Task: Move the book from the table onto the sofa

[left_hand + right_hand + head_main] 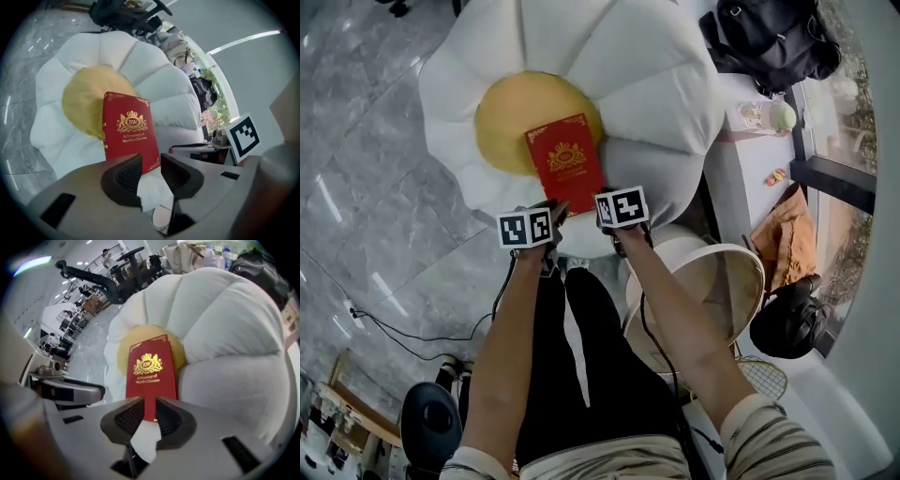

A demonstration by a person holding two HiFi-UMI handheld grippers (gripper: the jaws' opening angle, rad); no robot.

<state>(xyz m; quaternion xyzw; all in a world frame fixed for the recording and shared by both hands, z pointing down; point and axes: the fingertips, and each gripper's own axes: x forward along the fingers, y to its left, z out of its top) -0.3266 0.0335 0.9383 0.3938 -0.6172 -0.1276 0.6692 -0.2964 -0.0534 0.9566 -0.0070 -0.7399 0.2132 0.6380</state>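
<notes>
Evidently the main part is done. The red hardback book with the gold crest [565, 155] lies flat, cover up, on the flower-shaped sofa with white padded petals [647, 75]. It sits half on the sofa's yellow centre cushion [511, 117] and half on the petal nearest the person. No part of the book is on a table. A round pale-rimmed stand [741, 258] to the right of the person's legs may be that table, but this is only a guess.

Left gripper [151, 171]: the jaws stand a little apart. White sofa shows through the gap, and the book's near corner lies beyond the tips, just beside the left pad. Nothing is pinched.

Right gripper [149, 411]: the jaws are drawn close but not shut. The book's near edge shows through the narrow slot and appears to lie past the tips, with the pads not pressing on it. This is the closer call of the two.

In the head view both grippers hover at the book's near edge.

Judgement: placing is complete and the book is released and resting stable. What is left is only to draw both hands clear of the sofa.
</notes>
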